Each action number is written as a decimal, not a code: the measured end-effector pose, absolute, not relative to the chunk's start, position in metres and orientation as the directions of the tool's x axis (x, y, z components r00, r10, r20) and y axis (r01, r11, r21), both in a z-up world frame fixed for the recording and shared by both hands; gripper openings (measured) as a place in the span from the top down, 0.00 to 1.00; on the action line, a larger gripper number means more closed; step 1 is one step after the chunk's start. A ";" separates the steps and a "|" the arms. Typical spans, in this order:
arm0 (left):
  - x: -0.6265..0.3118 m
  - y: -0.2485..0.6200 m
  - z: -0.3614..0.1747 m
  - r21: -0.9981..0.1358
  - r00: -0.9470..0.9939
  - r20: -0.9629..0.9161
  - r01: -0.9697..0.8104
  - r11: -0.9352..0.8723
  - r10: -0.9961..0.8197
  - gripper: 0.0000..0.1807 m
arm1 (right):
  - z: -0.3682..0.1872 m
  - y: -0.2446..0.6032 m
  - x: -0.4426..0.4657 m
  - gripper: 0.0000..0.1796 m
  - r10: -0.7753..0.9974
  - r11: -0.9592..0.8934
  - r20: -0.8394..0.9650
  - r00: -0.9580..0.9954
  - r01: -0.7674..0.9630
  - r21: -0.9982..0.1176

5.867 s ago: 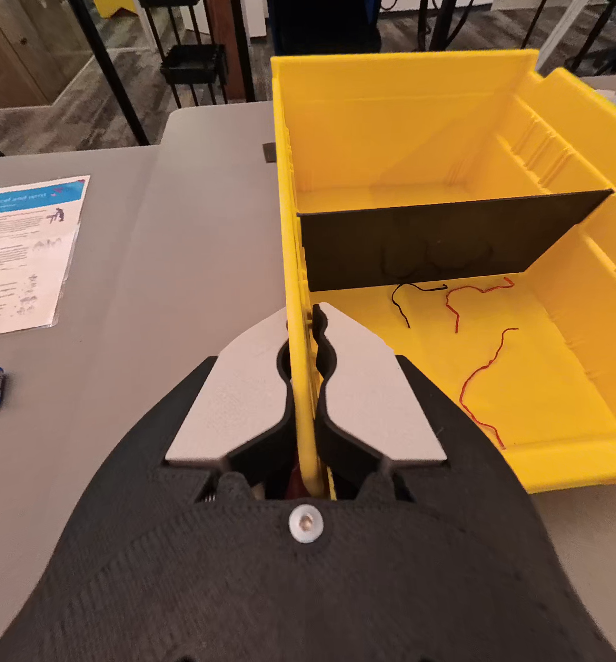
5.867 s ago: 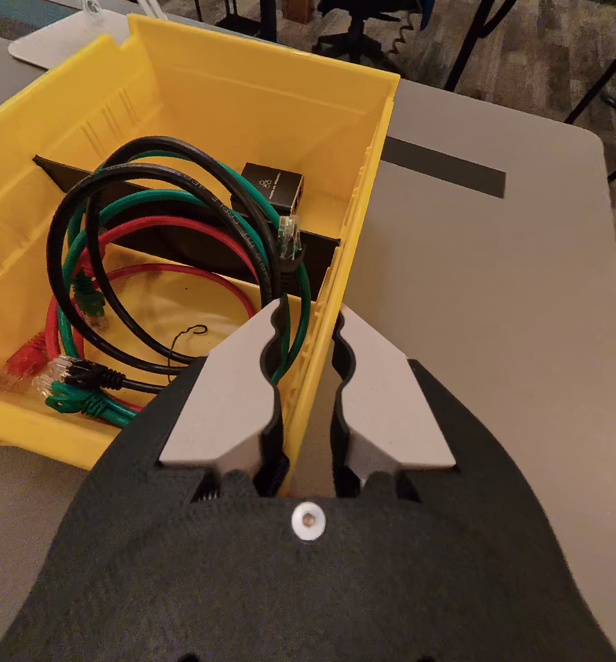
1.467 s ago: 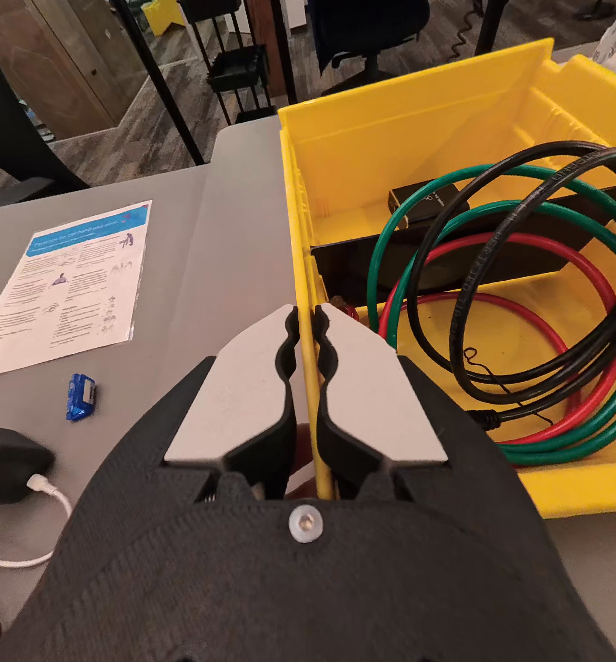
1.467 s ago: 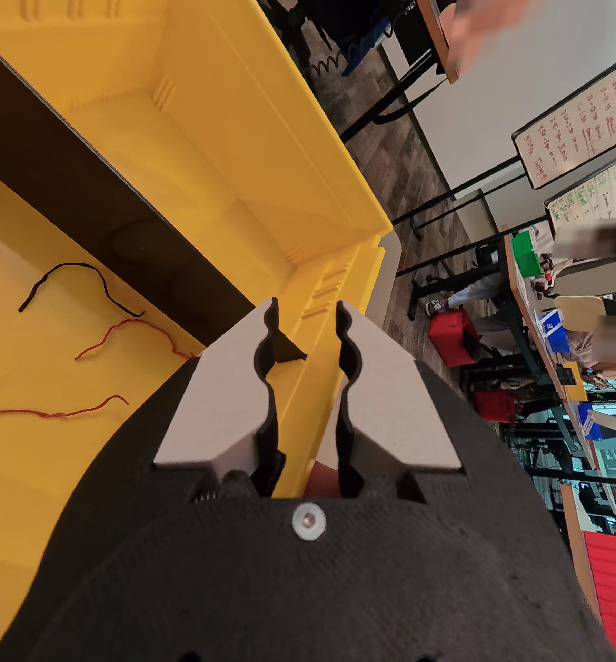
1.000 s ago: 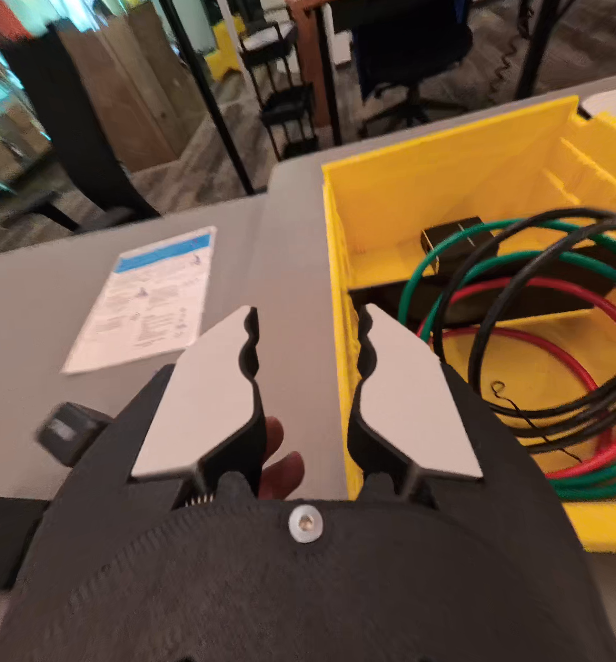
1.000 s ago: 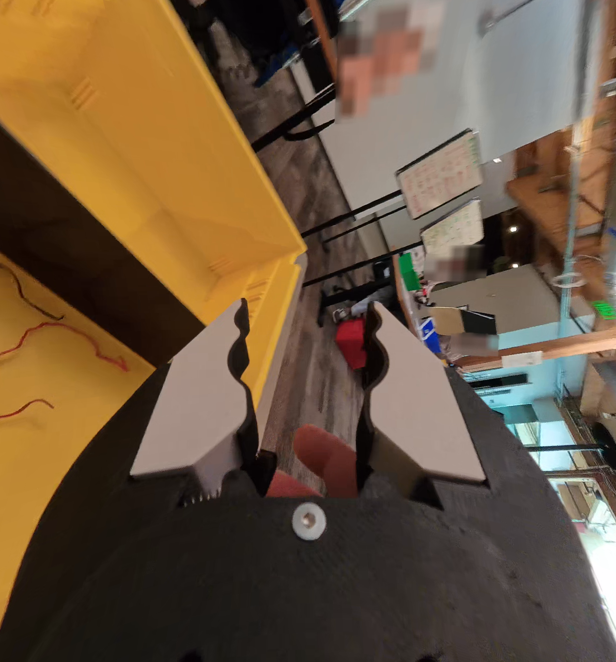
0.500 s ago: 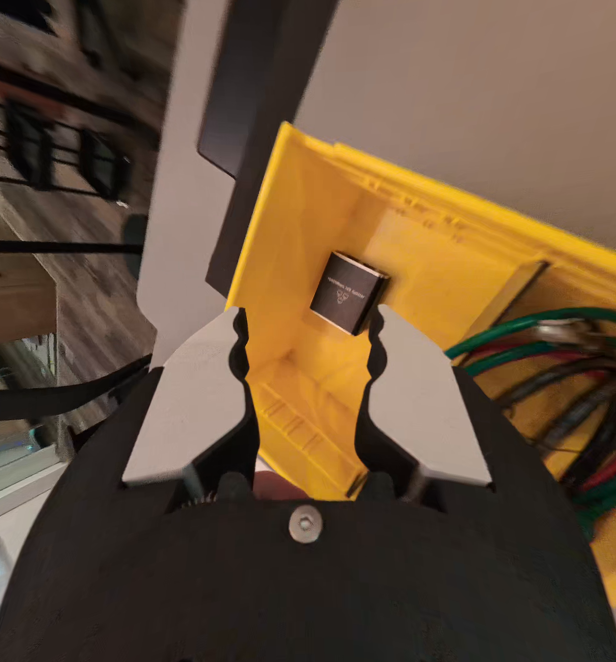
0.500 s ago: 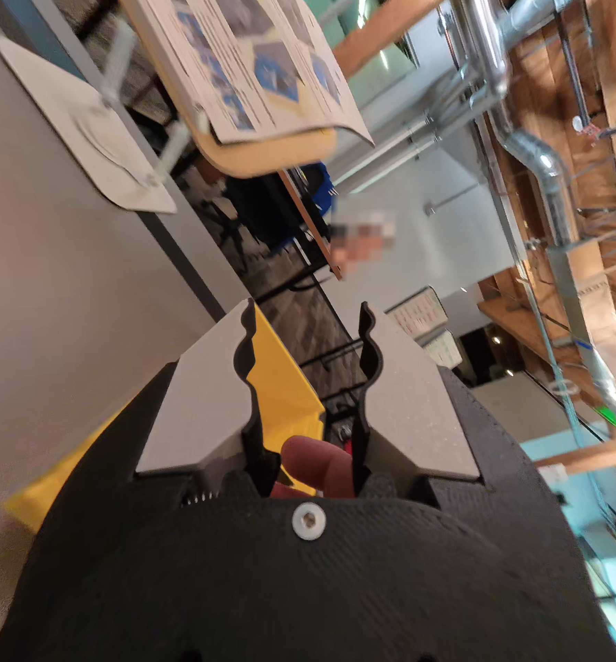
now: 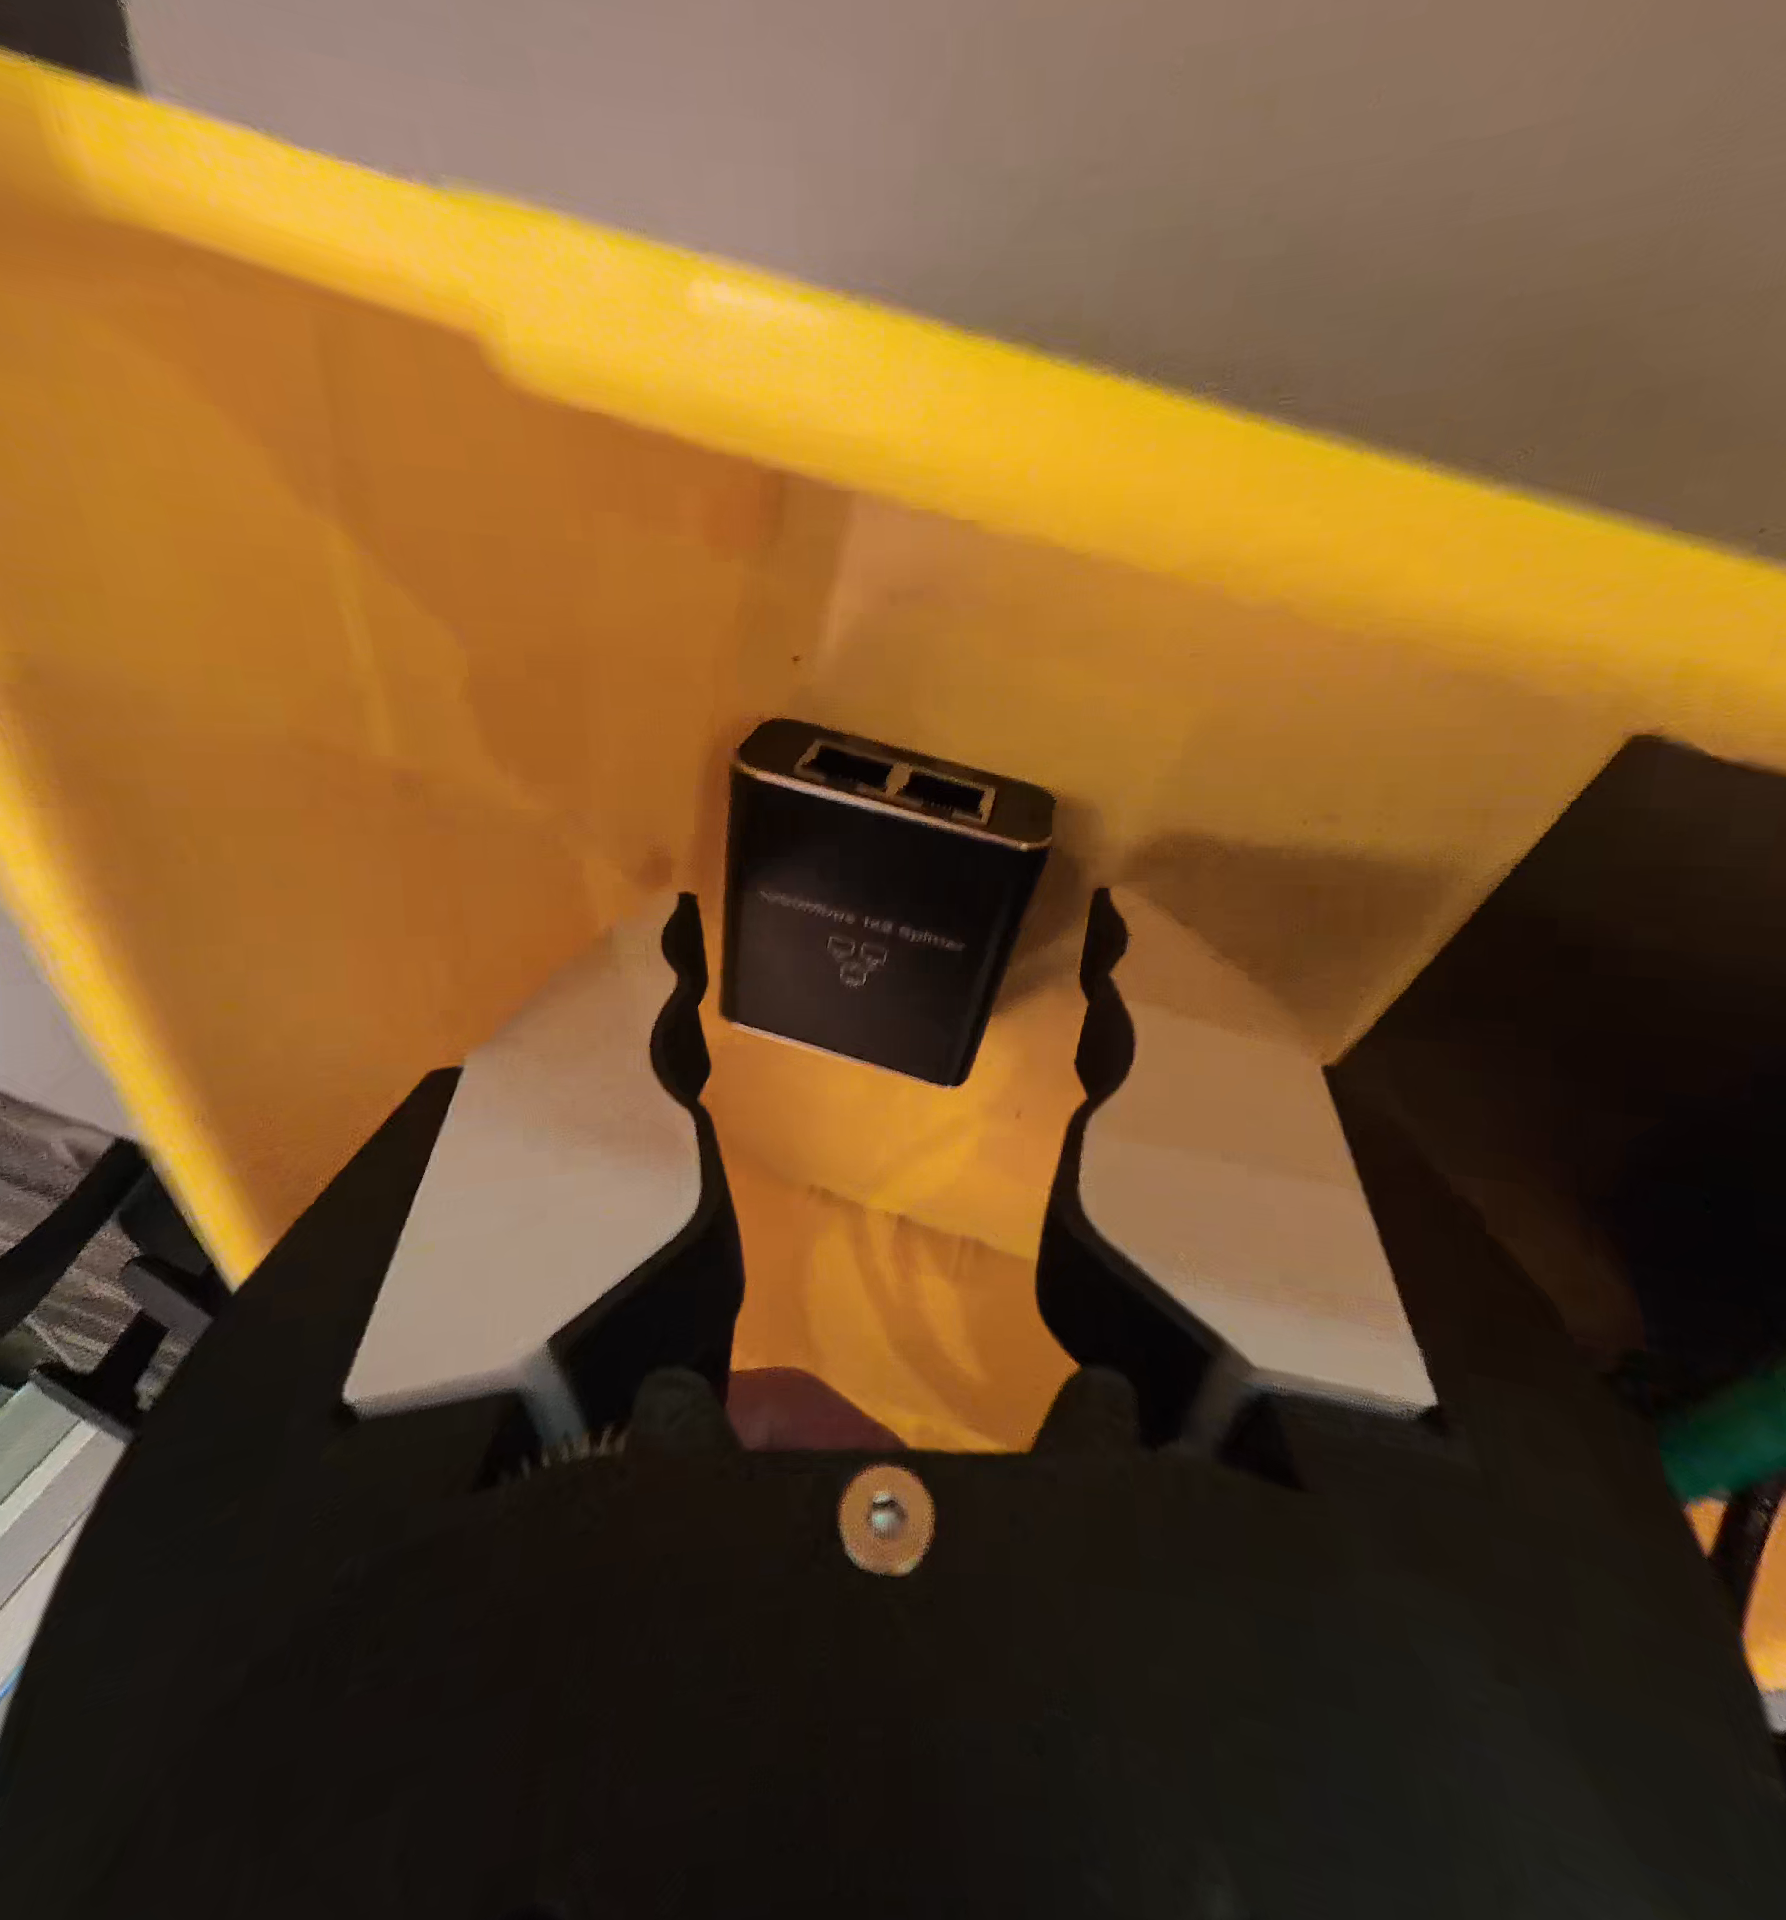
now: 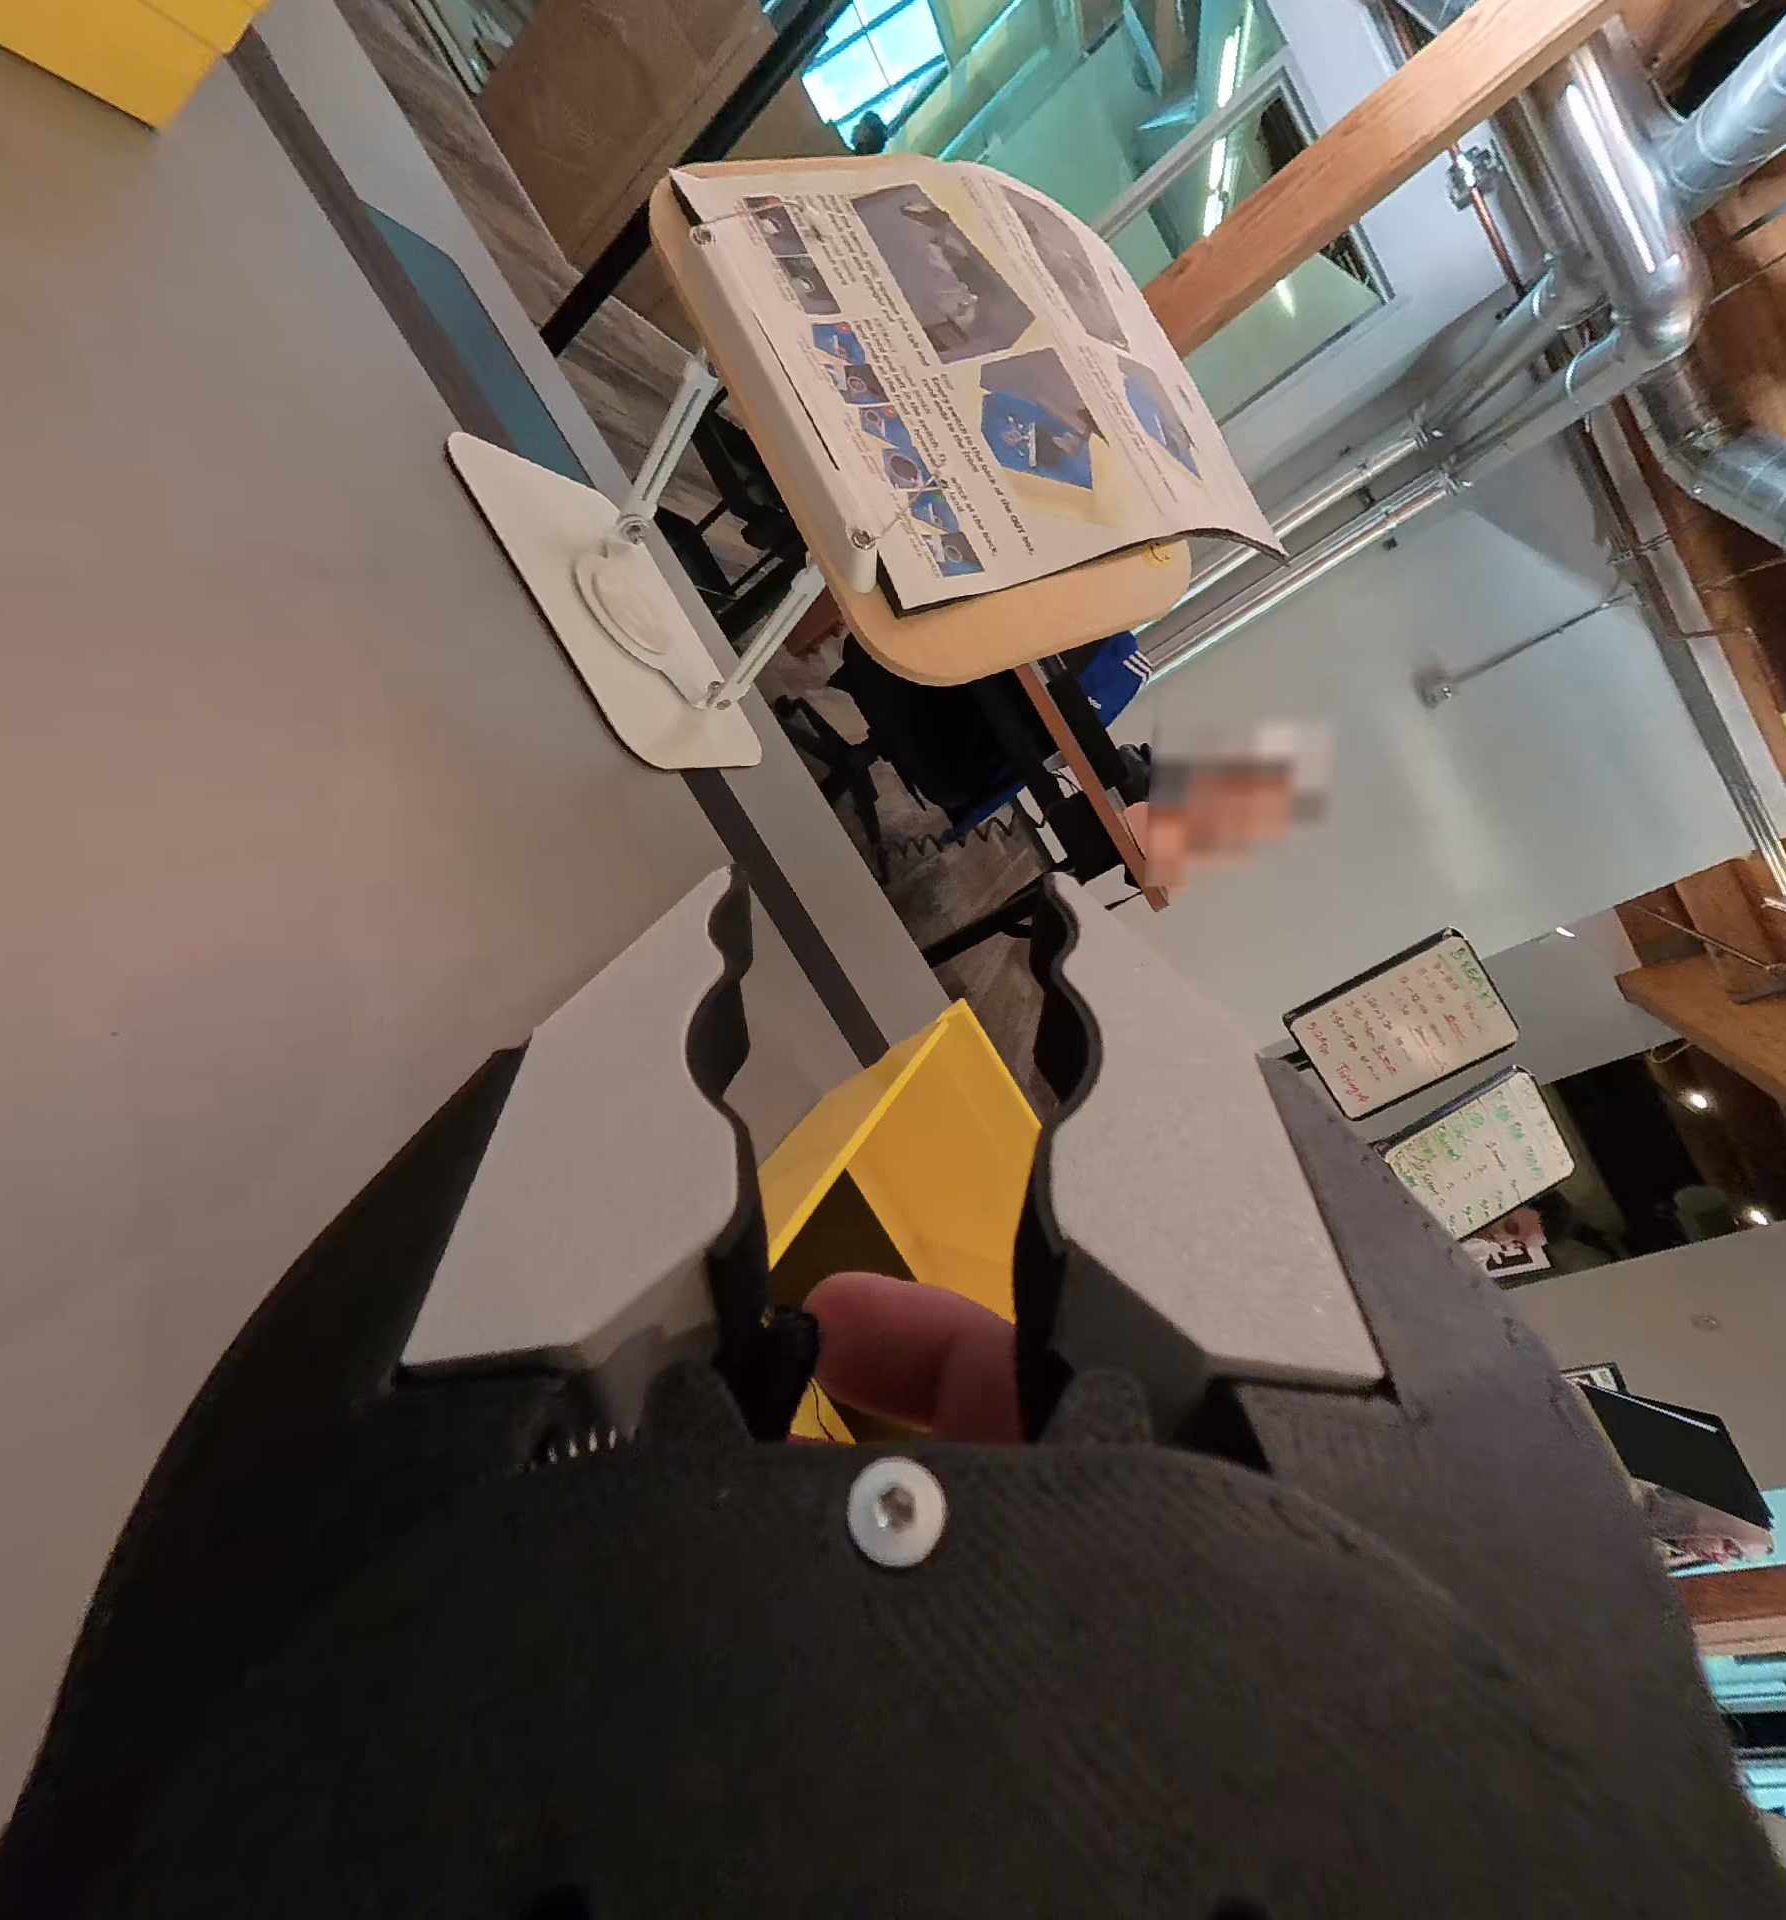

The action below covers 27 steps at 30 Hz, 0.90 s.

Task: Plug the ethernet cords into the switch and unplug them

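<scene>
The small black switch [image 9: 873,904] lies on the floor of the yellow bin [image 9: 868,384], in its back compartment, with two ports facing away from me. My left gripper [image 9: 894,914] is open and reaches down into the bin, its fingertips on either side of the switch without touching it. A bit of green ethernet cord [image 9: 1772,1434] shows at the right edge, past the black divider [image 9: 1647,987]. My right gripper [image 10: 889,920] is open and empty, tilted, over a corner of the yellow bin [image 10: 920,1132].
In the right wrist view, a white stand with a clipboard and printed sheet [image 10: 930,395] sits on the grey table [image 10: 193,623]. A second yellow bin corner [image 10: 110,52] shows at top left. Whiteboards [image 10: 1408,1029] and desks lie beyond the table.
Both grippers let go of the bin's walls and opened. My left gripper turned and dropped into the back compartment, closing in on the switch. My right gripper swung up and away.
</scene>
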<state>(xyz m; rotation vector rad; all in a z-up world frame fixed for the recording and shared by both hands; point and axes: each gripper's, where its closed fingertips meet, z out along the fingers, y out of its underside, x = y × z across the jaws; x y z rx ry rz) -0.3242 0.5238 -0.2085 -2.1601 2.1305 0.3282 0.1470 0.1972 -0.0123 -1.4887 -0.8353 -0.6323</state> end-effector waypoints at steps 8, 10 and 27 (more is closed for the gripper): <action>-0.322 0.521 -0.218 0.051 0.013 -0.145 -0.998 -0.020 -0.989 0.63 | -0.023 0.203 0.135 0.72 0.176 0.023 0.780 0.601 0.790 -0.613; -0.325 0.518 -0.220 0.068 0.038 -0.090 -0.997 -0.044 -0.995 0.64 | -0.025 0.204 0.132 0.72 0.188 0.029 0.774 0.604 0.785 -0.619; -0.299 0.514 -0.110 -0.155 -0.014 -0.415 -0.984 0.086 -0.910 0.67 | -0.030 0.197 0.105 0.74 0.264 0.081 0.739 0.620 0.749 -0.657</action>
